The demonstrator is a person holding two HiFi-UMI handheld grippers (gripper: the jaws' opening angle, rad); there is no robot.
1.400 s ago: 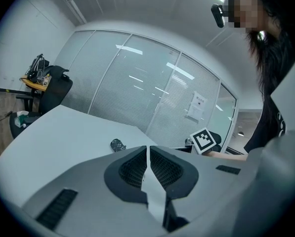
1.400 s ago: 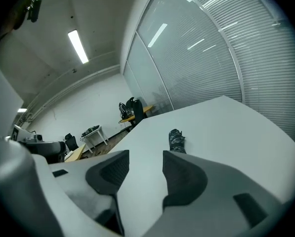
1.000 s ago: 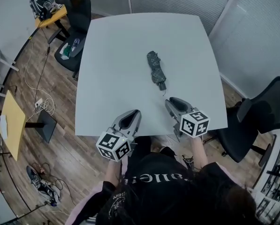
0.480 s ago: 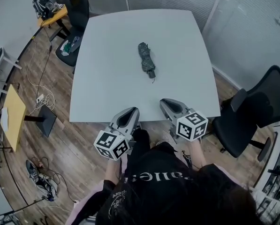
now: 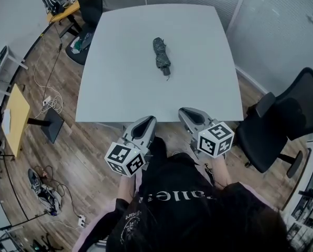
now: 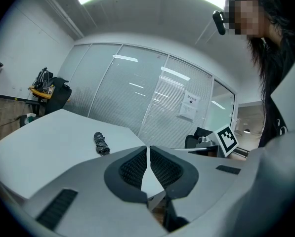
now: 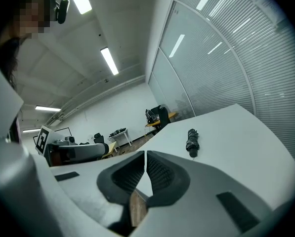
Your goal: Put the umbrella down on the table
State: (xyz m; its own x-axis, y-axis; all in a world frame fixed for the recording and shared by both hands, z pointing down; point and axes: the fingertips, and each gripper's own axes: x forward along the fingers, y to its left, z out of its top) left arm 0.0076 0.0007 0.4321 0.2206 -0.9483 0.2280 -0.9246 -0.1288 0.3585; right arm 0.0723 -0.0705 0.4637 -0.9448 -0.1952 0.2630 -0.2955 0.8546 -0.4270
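1. A grey square table (image 5: 119,88) stands on a wooden office floor. Glass walls hung with blinds run behind the table's far edge, and a black chair (image 5: 282,125) sits off the table's right side.
2. The umbrella (image 5: 161,55), folded and dark, lies flat on the table near its middle, a little toward the far edge. Its narrow end points at the near edge. Nothing touches it.
3. The left gripper (image 5: 147,121) is just off the table's near edge, over the floor and well apart from the umbrella. Its jaws are together with nothing between them.
4. The right gripper (image 5: 187,112) is at the table's near edge, level with the left one. Its jaws have just been closing and now meet at the tips, empty.
5. Judging by this, the putting-down is done: the umbrella rests on the table by its own weight and neither tool holds it. The step in hand looks like the end of the task.
6. The next move calls for little, only keeping both tools clear of the table. If the umbrella had to be shifted, a gripper would first have to open and reach across the table's near half.
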